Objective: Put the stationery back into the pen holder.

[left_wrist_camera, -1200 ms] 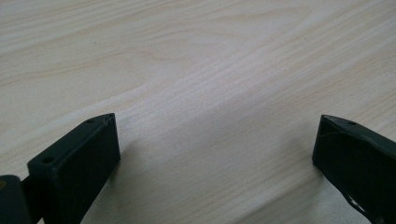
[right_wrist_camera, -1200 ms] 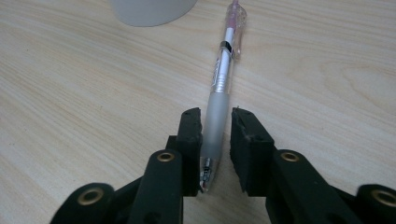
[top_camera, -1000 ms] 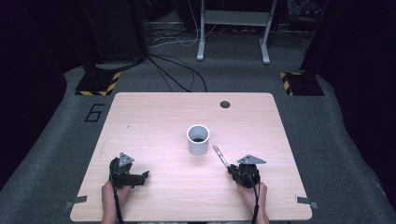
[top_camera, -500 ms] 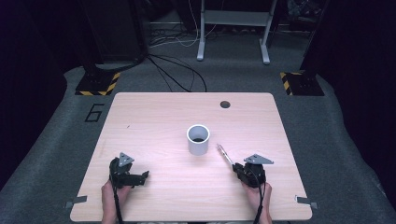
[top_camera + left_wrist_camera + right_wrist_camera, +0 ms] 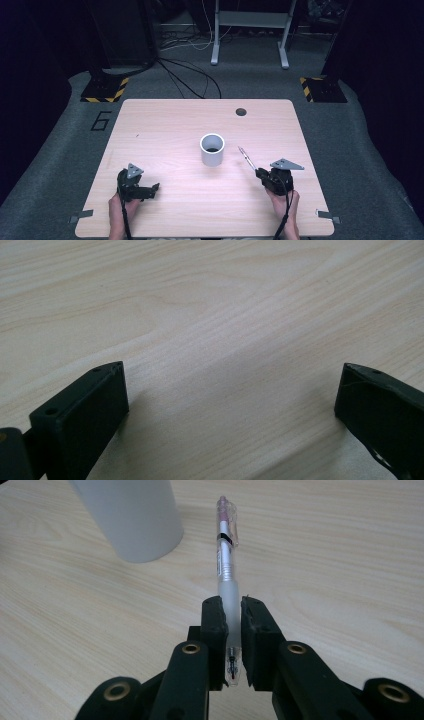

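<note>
A white cylindrical cup [image 5: 212, 149] stands upright near the middle of the wooden table [image 5: 165, 125]; its side shows at the top left of the right gripper view [image 5: 132, 515]. My right gripper [image 5: 260, 173] [image 5: 231, 611] is shut on a clear and silver pen [image 5: 226, 555] near its tip end. The pen [image 5: 245, 157] points forward toward the cup's right side. My left gripper [image 5: 153, 188] [image 5: 230, 385] rests at the near left of the table, open, with bare wood between its jaws.
A small dark round hole [image 5: 241, 111] sits near the table's far edge. Beyond the table, cables [image 5: 190, 80] lie on grey carpet, with white desk legs [image 5: 215, 50] and yellow-black striped bases [image 5: 102, 92].
My right gripper has moved to the right with the pen in it, away from the cup. The left gripper has stayed in place.
</note>
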Motion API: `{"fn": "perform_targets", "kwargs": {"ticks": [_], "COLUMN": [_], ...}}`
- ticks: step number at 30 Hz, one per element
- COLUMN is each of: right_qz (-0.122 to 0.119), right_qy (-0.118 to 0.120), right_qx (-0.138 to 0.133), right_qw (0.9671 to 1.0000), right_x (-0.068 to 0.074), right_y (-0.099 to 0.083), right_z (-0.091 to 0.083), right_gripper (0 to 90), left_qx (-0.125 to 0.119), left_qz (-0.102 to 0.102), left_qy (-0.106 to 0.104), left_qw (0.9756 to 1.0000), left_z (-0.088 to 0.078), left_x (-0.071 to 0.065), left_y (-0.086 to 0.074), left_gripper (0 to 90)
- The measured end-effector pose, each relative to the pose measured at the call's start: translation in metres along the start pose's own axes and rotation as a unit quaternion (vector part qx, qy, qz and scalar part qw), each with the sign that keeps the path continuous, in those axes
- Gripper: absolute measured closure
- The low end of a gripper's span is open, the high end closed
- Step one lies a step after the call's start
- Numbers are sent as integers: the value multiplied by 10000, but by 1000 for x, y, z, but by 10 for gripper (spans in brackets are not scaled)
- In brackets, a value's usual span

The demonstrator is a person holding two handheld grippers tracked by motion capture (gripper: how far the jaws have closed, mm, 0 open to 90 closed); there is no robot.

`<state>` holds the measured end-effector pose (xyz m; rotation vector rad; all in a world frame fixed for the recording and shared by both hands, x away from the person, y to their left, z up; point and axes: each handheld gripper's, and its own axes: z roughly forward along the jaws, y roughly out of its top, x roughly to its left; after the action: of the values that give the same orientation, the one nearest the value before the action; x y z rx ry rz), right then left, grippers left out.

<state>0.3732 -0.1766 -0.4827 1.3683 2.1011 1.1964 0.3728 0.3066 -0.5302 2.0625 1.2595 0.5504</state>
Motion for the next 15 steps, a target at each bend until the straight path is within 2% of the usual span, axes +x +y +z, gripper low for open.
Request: {"fn": "perform_targets", "kwargs": {"ticks": [1,15], "right_qz": [-59,-112], "right_qy": [-5,116], "right_qx": [-23,6], "right_qw": [10000,9999], "right_x": [-1,-9], "right_y": [2,29], "right_z": [-1,-11], "right_gripper": [814,814], "left_qx": [16,8], "left_qz": [4,1], "left_qy": [-16,-4], "left_qw": [10000,10000], "left_z": [0,0], "left_x": [0,0], "left_y": [0,0], "left_gripper": [7,7]}}
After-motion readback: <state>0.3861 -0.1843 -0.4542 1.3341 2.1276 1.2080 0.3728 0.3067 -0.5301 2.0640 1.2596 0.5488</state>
